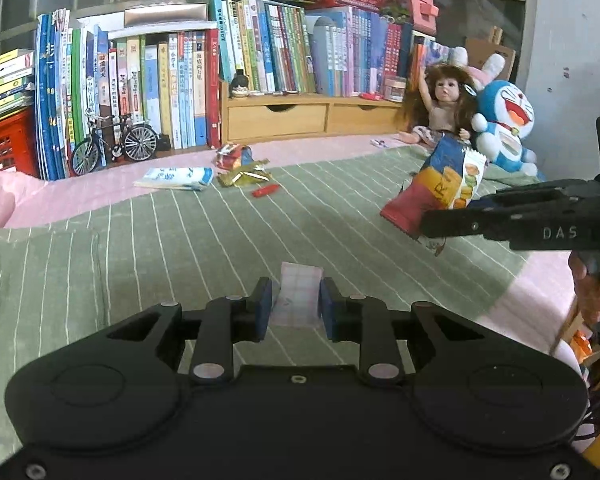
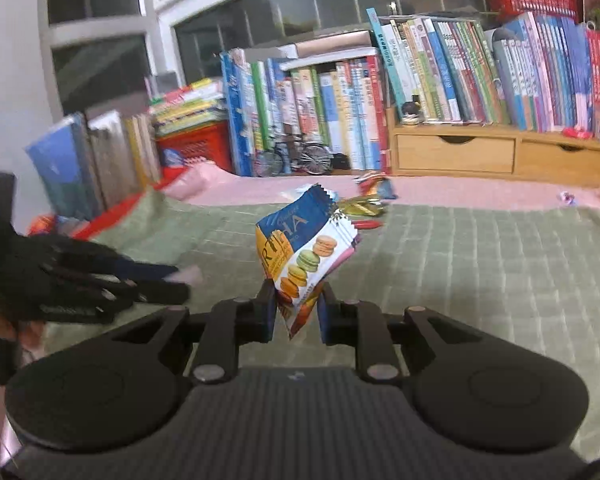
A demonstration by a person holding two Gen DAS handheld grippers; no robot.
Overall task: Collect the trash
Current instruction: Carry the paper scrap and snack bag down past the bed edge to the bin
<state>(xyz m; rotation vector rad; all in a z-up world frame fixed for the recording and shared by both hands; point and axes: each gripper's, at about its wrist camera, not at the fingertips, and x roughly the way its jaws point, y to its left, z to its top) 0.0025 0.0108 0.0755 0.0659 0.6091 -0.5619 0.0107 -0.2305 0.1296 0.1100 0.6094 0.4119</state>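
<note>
While both hang above the green striped blanket | left gripper pinches a pale paper slip | right gripper clamps a macaron cookie wrapper

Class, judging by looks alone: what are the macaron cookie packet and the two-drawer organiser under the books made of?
Cookie packet: probably thin glossy plastic film, given its printed sheen, creases and serrated edge. Drawer organiser: seemingly pale matt wood or bamboo, with visible grain.

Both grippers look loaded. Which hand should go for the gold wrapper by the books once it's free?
Left, probably. The crumpled gold foil wrapper lies ahead-left of the left gripper, which holds only a small pale paper slip. The right gripper sits further right, clamping the blue macaron cookie packet.
</note>
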